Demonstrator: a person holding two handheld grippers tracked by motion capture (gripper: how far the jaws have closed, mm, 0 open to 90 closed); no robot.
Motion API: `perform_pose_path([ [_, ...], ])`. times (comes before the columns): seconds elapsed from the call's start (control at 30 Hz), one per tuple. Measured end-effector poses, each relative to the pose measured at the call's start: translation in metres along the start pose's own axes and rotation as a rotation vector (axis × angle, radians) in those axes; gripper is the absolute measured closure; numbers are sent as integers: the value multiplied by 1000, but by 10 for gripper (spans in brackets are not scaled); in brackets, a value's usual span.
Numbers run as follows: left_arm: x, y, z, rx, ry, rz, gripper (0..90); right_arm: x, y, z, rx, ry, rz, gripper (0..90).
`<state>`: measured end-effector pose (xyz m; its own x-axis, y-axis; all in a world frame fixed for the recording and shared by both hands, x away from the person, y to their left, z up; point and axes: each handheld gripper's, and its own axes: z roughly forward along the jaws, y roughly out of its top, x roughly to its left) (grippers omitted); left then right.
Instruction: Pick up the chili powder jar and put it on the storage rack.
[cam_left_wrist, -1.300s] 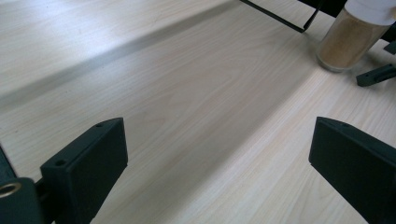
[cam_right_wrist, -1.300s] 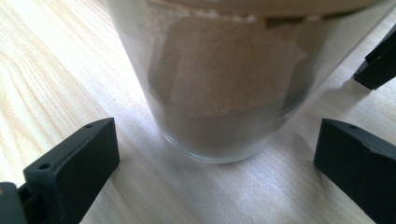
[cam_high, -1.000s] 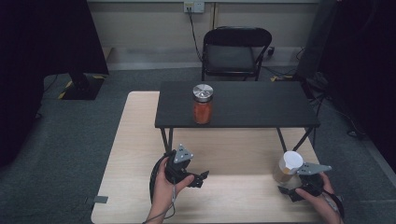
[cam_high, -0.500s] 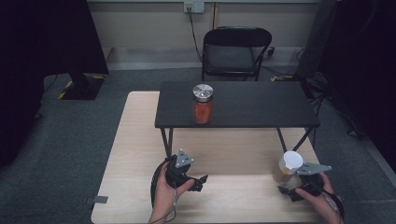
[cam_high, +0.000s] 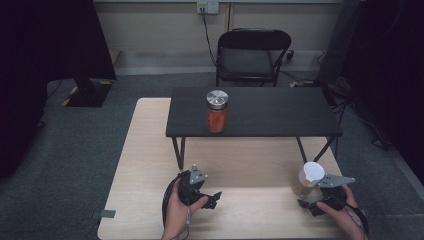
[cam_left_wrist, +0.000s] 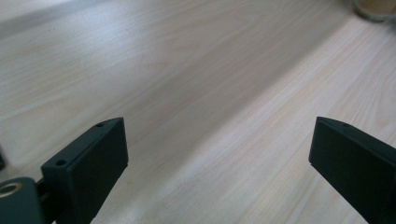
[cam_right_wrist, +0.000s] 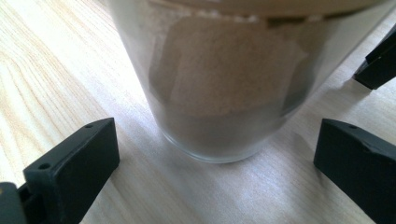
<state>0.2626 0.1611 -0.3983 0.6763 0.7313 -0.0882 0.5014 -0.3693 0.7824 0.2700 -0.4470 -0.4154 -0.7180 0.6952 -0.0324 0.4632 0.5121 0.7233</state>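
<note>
Right gripper view: right gripper (cam_right_wrist: 212, 186) wide open, jaws apart either side of glass jar (cam_right_wrist: 219, 79) of brownish powder, pads not touching, jar just ahead of tips on light wood table (cam_right_wrist: 56, 60). High view: same white-lidded jar (cam_high: 309, 180) near front right edge, left gripper (cam_high: 214, 198) open and empty, well apart. Risks, as judged: closing off-centre could nudge or tip jar; smooth glass could slip under weak squeeze; table edge close
</note>
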Motion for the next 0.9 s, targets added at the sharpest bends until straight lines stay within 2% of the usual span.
perform_pose_path([
  [0.6, -4, -13, 9, 40, 20, 10, 43, 0, 0, 0, 0, 0, 0, 0],
  [0.9, -8, -16, 13, 56, 32, 35, 46, 0, 0, 0, 0, 1, -1, 0],
])
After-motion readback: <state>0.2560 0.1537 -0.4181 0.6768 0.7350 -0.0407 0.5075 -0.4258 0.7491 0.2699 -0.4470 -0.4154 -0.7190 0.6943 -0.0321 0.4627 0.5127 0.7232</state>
